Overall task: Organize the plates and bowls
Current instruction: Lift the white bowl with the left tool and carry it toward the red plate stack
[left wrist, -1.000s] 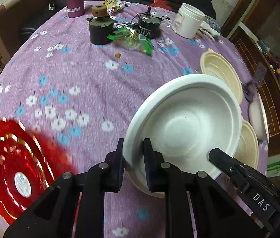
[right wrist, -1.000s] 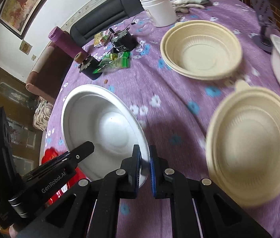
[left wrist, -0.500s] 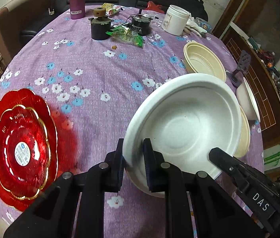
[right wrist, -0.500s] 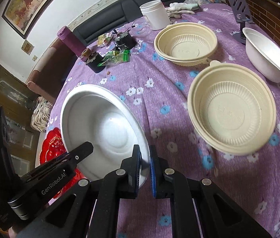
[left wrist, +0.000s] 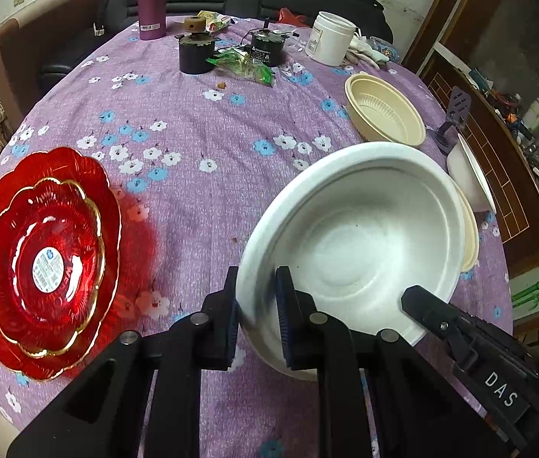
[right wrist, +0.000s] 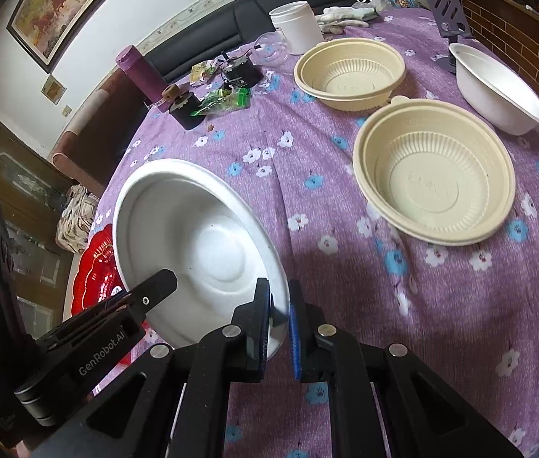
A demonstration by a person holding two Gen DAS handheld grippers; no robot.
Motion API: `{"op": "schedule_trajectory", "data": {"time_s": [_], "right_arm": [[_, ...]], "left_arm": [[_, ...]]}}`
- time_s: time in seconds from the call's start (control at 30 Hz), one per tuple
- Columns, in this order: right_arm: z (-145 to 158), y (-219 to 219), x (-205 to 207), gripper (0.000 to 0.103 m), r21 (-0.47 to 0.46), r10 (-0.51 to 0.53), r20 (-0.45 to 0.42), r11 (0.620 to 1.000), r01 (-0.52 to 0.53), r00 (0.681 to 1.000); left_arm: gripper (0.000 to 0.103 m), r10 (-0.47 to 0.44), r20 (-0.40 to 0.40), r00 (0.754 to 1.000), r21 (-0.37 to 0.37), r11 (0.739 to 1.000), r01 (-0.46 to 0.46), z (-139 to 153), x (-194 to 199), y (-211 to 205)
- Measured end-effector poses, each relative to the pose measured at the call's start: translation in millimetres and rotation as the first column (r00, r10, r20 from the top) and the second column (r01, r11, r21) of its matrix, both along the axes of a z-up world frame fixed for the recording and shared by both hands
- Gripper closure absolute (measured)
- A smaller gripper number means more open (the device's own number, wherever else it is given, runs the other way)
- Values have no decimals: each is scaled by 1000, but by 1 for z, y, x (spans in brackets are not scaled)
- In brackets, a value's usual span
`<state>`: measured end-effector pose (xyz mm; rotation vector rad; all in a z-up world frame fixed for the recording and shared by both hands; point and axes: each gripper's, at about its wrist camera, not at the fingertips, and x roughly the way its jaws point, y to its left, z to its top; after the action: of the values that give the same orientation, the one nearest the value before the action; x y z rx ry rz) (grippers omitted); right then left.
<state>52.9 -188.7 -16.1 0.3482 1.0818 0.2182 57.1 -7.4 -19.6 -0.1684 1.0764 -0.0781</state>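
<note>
A white foam bowl [left wrist: 361,244] hangs tilted above the purple flowered tablecloth, held by both grippers. My left gripper [left wrist: 256,297] is shut on its left rim. My right gripper [right wrist: 279,305] is shut on the opposite rim of the same bowl [right wrist: 200,252]. Two stacked red plates [left wrist: 44,263] lie to the left; the right wrist view shows only an edge of them [right wrist: 94,278]. A cream bowl [right wrist: 437,183] sits right of the held one, another cream bowl [right wrist: 349,70] farther back, and a second white bowl [right wrist: 498,91] near the right edge.
At the far side stand a purple bottle [left wrist: 152,4], a white jar [left wrist: 332,42], two black pots [left wrist: 195,53], and a green wrapper [left wrist: 246,66]. A phone stand [right wrist: 448,15] sits by the right edge. A black sofa and a brown chair surround the table.
Both grippers carried the white bowl back from the cream bowls, which now look farther away. The red plates have come fully into the left wrist view.
</note>
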Motion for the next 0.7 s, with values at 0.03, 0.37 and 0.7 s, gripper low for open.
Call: {"op": "schedule_trajectory", "data": {"time_s": [0.03,0.37,0.7], "right_arm": [[-1,0,-2,94,1,-1,0,1000,1,1000],[-7,-2,-13,94,0,-8,8,1000,8,1000],[-11,0,-11,94,8,2,17,1000,-2,1000]], "left_arm": [[88,-1,3,1000,1,1000,1,0,-2,0],[88,-6,26,1000,13,1000,6,-6,-13,-2],[88,3,56,998,29,1000,-5,-7,-17,-2]]}}
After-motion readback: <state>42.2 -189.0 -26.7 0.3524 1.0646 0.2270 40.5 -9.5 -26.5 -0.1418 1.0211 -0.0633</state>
